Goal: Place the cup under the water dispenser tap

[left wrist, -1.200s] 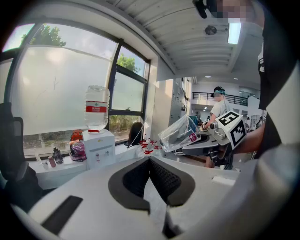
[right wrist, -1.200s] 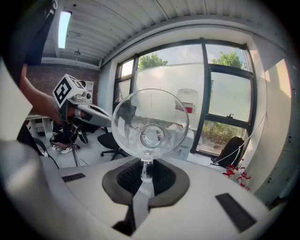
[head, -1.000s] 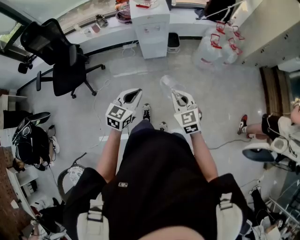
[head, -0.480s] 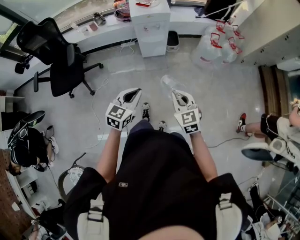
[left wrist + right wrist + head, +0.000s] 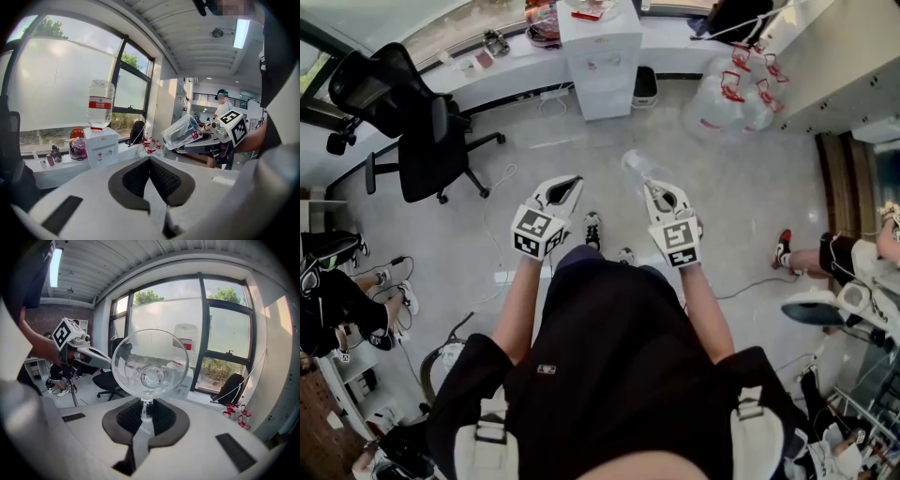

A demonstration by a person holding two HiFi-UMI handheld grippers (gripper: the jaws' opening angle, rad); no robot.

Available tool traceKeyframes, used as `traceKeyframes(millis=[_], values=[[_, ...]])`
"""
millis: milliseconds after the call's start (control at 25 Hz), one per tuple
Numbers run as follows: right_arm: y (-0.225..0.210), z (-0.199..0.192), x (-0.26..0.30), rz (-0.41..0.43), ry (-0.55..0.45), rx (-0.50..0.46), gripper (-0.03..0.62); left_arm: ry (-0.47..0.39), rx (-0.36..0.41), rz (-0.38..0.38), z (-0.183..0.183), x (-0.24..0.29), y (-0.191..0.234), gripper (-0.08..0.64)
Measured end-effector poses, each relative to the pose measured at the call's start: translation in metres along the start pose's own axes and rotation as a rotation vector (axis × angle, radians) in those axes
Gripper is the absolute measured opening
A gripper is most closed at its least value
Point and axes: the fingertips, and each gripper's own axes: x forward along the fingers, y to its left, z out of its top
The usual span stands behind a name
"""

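R gripper (image 5: 144, 414): jaws closed on the cup, pinching its near edge; nothing else between them.
Cup (image 5: 150, 363): clear, tipped on its side, sticks out ahead of the R jaws; in the air over the floor, well short of the dispenser.
L gripper (image 5: 150, 161): jaws together, nothing held; level w/ R gripper, just beside it, apart.
Water dispenser (image 5: 600, 54): white, bottle (image 5: 100, 105) upside down on top; stands vs the window counter, straight ahead of both grippers.
Floor (image 5: 581, 150): pale tiles btw person and dispenser.
Office chair (image 5: 417, 117): black, left of the line to the dispenser, near the counter.
Cable (image 5: 494, 202): white, loose on the floor beside the chair base, left of the L gripper.
Bin (image 5: 646, 84): black, just right of the dispenser.
Empty bottles (image 5: 733, 86): clear cluster w/ red caps, right of the dispenser, by the wall.
Seated person (image 5: 853, 253): far right edge, leg out, well apart from the grippers.
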Motion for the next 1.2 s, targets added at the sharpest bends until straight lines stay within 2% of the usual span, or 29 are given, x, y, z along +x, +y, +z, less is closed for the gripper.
traceKeyframes(millis=[480, 1200], values=[[-0.021, 0.010, 0.030, -0.032, 0.015, 0.000, 0.006, -0.008, 0.011, -0.047, 0.018, 0.030, 0.031, 0.000], [-0.049, 0.021, 0.059, -0.138, 0.053, 0.025, 0.006, -0.023, 0.038, -0.162, 0.041, 0.072, 0.075, 0.000]])
